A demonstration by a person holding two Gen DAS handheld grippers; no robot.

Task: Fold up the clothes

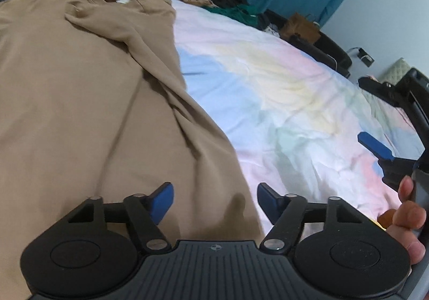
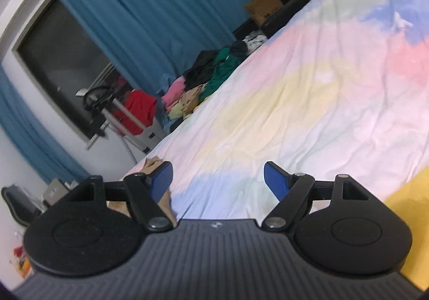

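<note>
With both jaws apart and empty, the left gripper (image 1: 214,202) hovered over the flat tan cotton T-shirt's (image 1: 80,101) edge, apparently about to pinch it for a fold, while the right gripper (image 2: 217,182) waited over the pastel tie-dye bedsheet (image 2: 308,101).

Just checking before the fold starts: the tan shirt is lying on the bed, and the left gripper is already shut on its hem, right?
Not quite. The tan shirt does lie on the bed, but the left gripper is open, its fingers apart over the shirt's edge without pinching it. The left wrist view shows this.
</note>
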